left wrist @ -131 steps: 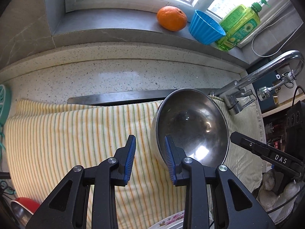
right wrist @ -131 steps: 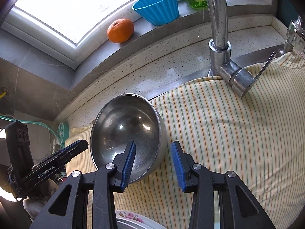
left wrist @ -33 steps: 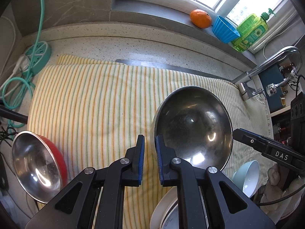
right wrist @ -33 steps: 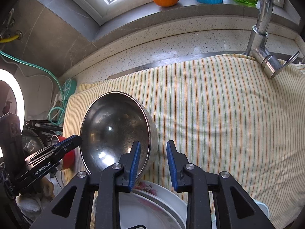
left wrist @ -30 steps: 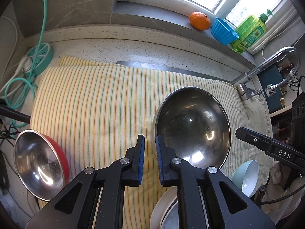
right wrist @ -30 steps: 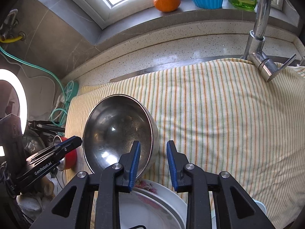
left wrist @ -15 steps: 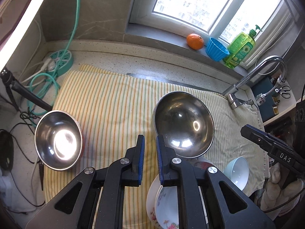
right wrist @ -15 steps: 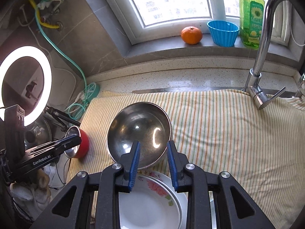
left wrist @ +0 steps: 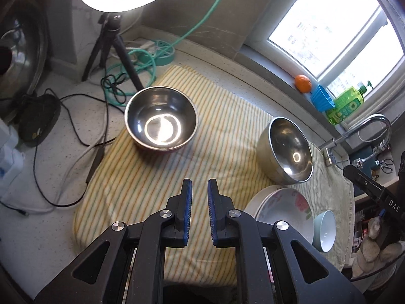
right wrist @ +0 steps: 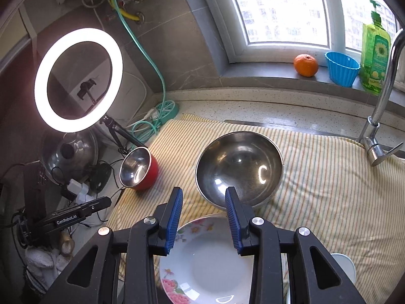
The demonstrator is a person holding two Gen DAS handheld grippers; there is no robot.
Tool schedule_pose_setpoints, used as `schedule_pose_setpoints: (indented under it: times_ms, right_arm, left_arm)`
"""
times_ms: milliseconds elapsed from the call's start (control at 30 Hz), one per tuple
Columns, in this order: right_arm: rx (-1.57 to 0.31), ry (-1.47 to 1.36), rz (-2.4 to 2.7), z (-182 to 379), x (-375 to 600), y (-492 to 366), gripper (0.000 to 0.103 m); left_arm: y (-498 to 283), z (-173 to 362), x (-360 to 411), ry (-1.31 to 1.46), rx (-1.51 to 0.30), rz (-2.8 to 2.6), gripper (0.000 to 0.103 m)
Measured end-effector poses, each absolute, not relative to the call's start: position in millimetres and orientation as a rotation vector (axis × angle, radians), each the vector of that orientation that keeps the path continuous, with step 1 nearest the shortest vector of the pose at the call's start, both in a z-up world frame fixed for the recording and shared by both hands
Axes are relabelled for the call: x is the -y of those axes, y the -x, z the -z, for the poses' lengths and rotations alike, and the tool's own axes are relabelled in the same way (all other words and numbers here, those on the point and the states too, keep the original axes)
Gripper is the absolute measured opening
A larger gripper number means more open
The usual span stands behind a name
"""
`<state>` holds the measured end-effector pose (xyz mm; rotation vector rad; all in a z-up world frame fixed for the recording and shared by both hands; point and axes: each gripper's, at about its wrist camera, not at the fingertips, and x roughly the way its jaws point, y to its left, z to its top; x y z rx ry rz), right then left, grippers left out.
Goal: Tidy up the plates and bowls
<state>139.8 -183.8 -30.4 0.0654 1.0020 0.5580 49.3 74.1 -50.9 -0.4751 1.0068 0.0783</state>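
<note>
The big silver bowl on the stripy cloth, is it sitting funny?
Yes. The big silver bowl looks tipped on the stripy cloth, its opening leaning toward the flowered plate rather than facing straight up. The red bowl also leans at the cloth's edge. Nothing looks spilled or broken.

Shiny steel bowls (right wrist: 239,167), glossy floral ceramic plate (right wrist: 205,263), matt striped cloth (left wrist: 157,185), speckled stone counter (right wrist: 278,107)
</note>
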Motion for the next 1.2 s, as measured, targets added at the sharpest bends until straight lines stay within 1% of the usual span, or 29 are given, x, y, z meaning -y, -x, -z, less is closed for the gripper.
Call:
schedule_pose_setpoints:
  times_ms: [167,400,600,767,900,967,1133,1200]
  right_arm:
    - [-1.074,-0.058,-0.593,42.3,143.2,-150.5,0.032]
    - [-1.175,-0.151,-0.612,69.8,88.3,-186.5,0.032]
    - [-1.257,-0.236,-0.590,98.7,55.6,-212.8,0.031]
    - [-1.292,-0.228,-0.583,116.9,30.9,-224.6,0.025]
    - [-1.312,-0.209,-0.571,129.5,15.9,-233.9,0.023]
    - [-1.321,-0.205,-0.568,134.2,10.3,-237.4,0.020]
    - [-1.334,-0.174,-0.562,142.8,-2.6,-244.4,0.019]
    - [-1.342,-0.159,-0.557,146.7,-6.8,-245.0,0.016]
  left_arm:
    - [-39.2,69.8,-120.4,0.624,-0.975,-0.131,0.011]
    - [-52.3,88.3,-157.8,0.709,-0.952,-0.118,0.011]
    - [-73.2,104.1,-173.1,0.749,-0.966,-0.095,0.011]
    - [-87.0,112.8,-183.2,0.760,-0.981,-0.089,0.011]
    - [-94.2,116.1,-185.0,0.753,-0.984,-0.073,0.011]
    - [-96.4,117.5,-185.8,0.756,-0.987,-0.068,0.011]
    - [-102.8,120.8,-185.2,0.736,-1.010,-0.049,0.011]
    - [-105.2,122.0,-185.5,0.728,-1.013,-0.049,0.011]
